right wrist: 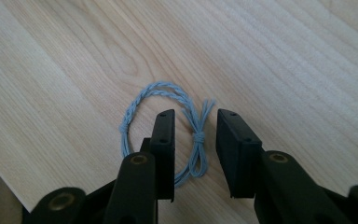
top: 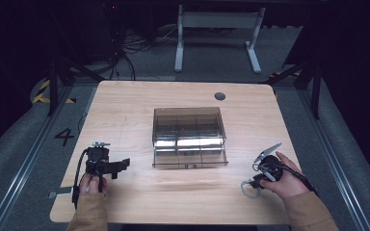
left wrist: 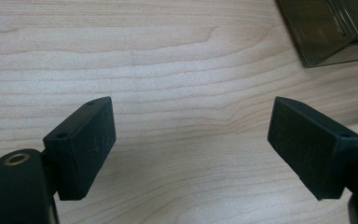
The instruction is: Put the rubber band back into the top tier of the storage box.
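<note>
Pale wood grain covers the table (top: 139, 110), with a smoky transparent plastic organizer box (top: 189, 137) at its centre, split into compartments. At about 8 o'clock from the box, the left gripper (left wrist: 191, 140) hovers over bare wood, jaws spread wide with nothing between them. At about 4 o'clock from the box, the right gripper (right wrist: 195, 149) points down at a grey-blue braided cord loop (right wrist: 161, 116) lying flat near the table's near edge; its jaws stand narrow, straddling the knot (right wrist: 198, 137) without pressing it.
</note>
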A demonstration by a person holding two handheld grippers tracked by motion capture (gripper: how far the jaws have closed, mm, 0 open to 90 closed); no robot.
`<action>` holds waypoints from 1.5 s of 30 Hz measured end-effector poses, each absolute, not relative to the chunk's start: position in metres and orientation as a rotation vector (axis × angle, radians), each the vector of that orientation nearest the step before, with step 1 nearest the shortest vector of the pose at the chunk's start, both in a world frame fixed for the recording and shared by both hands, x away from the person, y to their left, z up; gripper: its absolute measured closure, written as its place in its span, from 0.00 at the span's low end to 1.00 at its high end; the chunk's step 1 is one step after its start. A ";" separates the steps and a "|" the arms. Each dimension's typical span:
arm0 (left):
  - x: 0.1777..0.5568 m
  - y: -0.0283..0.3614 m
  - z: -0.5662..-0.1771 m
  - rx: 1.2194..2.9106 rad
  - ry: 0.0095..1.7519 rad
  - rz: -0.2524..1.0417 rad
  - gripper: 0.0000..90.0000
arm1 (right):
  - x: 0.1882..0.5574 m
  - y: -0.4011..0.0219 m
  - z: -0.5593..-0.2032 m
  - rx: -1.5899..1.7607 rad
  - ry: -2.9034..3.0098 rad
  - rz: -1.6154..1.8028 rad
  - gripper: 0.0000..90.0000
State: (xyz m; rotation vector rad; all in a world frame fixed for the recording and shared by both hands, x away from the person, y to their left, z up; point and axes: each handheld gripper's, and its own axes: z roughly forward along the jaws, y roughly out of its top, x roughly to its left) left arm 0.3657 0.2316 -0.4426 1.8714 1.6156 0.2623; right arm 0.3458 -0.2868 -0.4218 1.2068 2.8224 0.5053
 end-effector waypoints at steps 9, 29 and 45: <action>0.366 0.231 -0.443 1.872 1.616 0.260 0.18 | 0.347 -0.284 -0.429 1.223 2.822 0.449 0.82; 0.366 0.231 -0.443 1.871 1.618 0.260 0.18 | 0.346 -0.283 -0.423 1.224 2.800 0.421 0.96; 0.366 0.231 -0.443 1.871 1.620 0.259 0.18 | 0.338 -0.288 -0.397 1.261 2.724 0.573 0.96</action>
